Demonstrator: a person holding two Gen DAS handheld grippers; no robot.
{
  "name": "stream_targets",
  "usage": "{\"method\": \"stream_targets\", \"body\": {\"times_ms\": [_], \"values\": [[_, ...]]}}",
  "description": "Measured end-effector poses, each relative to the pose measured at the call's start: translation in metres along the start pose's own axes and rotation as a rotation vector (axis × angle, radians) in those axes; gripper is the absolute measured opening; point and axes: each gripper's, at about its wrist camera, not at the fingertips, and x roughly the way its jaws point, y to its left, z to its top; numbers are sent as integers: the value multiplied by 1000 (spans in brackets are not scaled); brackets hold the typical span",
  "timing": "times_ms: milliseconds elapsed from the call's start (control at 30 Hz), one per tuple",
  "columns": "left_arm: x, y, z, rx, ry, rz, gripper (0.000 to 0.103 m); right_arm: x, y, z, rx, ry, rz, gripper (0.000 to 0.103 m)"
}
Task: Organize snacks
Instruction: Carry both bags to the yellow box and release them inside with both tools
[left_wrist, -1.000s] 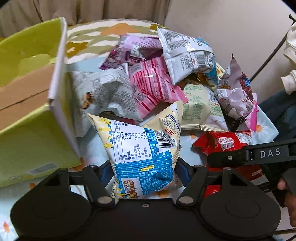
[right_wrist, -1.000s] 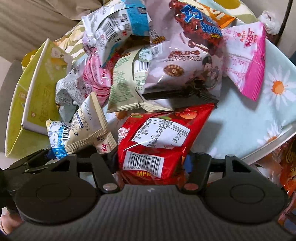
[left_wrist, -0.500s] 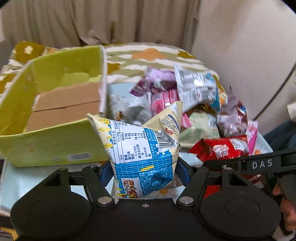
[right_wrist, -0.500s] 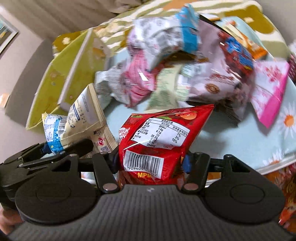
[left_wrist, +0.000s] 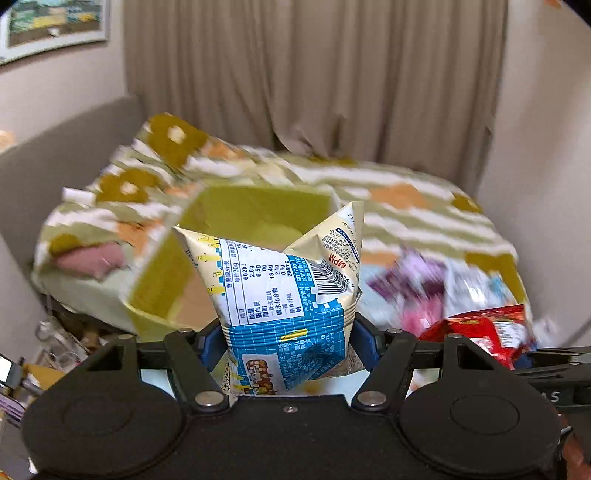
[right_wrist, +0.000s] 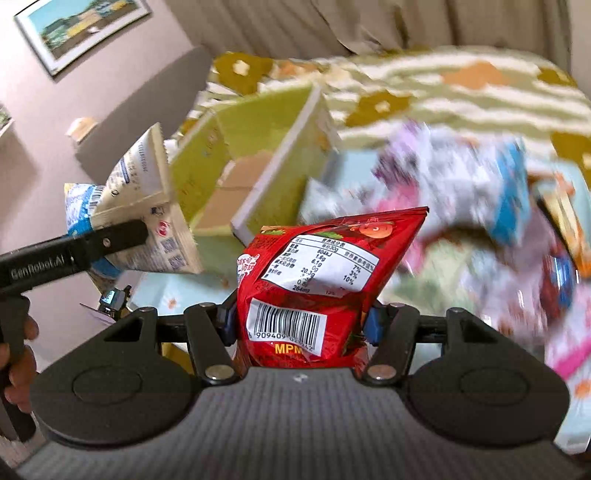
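Left wrist view: left gripper (left_wrist: 286, 341) is clamped on the cream-and-blue foil snack packet (left_wrist: 284, 295), held in front of the yellow-green cardboard box (left_wrist: 162, 280). Right wrist view: right gripper (right_wrist: 299, 321) is clamped on the red foil snack packet (right_wrist: 317, 280), right of that box. Both packets are judged light, crinkly and crushable; sealed lower ends are best gripped.
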Motion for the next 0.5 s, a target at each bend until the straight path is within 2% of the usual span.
{"method": "stream_targets", "body": {"times_ms": [233, 333, 500], "values": [[14, 39, 51, -14, -72, 55, 73, 9, 38, 69, -107, -104, 19, 76], [36, 56, 73, -3, -74, 50, 73, 25, 52, 103, -114, -134, 17, 76], [83, 81, 107, -3, -23, 6, 72, 63, 72, 156, -94, -149, -9, 76]]}}
